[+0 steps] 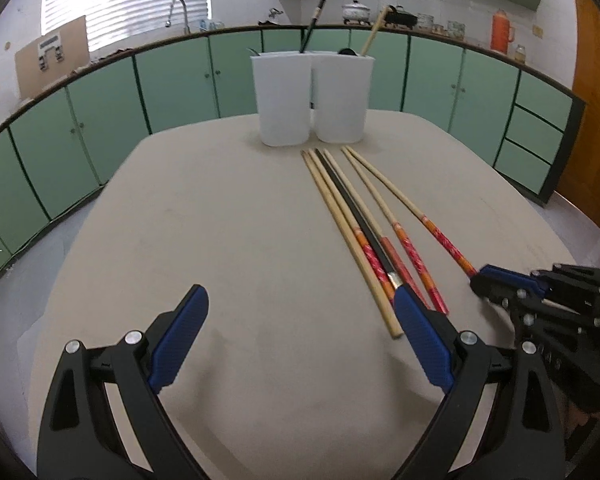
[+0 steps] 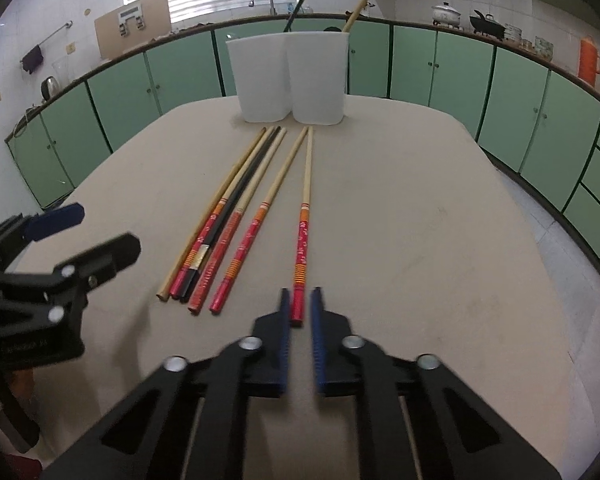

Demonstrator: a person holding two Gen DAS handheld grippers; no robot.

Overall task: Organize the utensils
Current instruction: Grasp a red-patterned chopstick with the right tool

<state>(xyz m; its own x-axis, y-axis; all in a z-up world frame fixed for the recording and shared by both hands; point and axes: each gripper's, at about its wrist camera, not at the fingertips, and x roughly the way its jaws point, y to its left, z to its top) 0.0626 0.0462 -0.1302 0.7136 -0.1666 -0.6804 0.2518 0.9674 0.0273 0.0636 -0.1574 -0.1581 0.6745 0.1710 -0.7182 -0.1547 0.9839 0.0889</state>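
Several chopsticks lie side by side on the beige table (image 1: 220,220). The rightmost red-handled chopstick (image 2: 303,236) lies apart from the others, and its red end sits between the pads of my right gripper (image 2: 300,304), whose jaws stand narrowly apart around it, not clamped. My left gripper (image 1: 300,312) is wide open and empty, its right finger beside the ends of the bundle (image 1: 364,236). The bundle also shows in the right wrist view (image 2: 228,220). Two white holders (image 1: 312,98) stand at the table's far edge, each with a utensil sticking out.
Green cabinets (image 1: 172,80) and a counter with a sink tap (image 1: 180,12), pots and an orange flask (image 1: 502,36) run behind the table. The left gripper shows at the left of the right wrist view (image 2: 56,264).
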